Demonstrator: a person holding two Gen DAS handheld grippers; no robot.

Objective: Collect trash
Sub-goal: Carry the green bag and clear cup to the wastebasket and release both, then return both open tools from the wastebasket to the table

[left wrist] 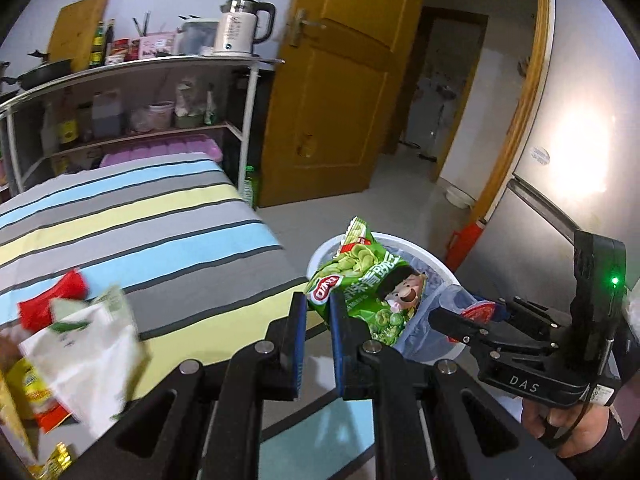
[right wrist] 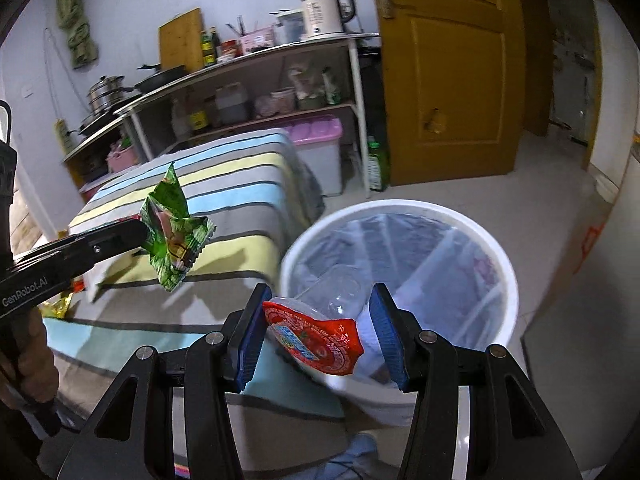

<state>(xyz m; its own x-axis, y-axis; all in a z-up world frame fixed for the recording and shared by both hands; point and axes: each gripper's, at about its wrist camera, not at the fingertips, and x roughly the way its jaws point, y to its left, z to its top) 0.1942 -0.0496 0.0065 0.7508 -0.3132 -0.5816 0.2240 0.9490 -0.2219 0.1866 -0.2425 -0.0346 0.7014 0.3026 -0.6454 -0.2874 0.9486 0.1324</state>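
The white lined trash bin (right wrist: 400,264) is standing beside the striped bed (left wrist: 120,220). The left gripper (left wrist: 318,308) is pinching a green snack bag (left wrist: 368,284), long axis upright. The right gripper (right wrist: 320,332) is clamping a clear plastic cup (right wrist: 320,320), its red foil lid (right wrist: 312,340) facing the camera, base pointing toward the bin.

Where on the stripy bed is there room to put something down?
The striped bedcover is bare across its middle and far end, up to the pink-lidded box. Its near left corner is crowded with leftover wrappers. The floor between bed, door and white bin is bare too.
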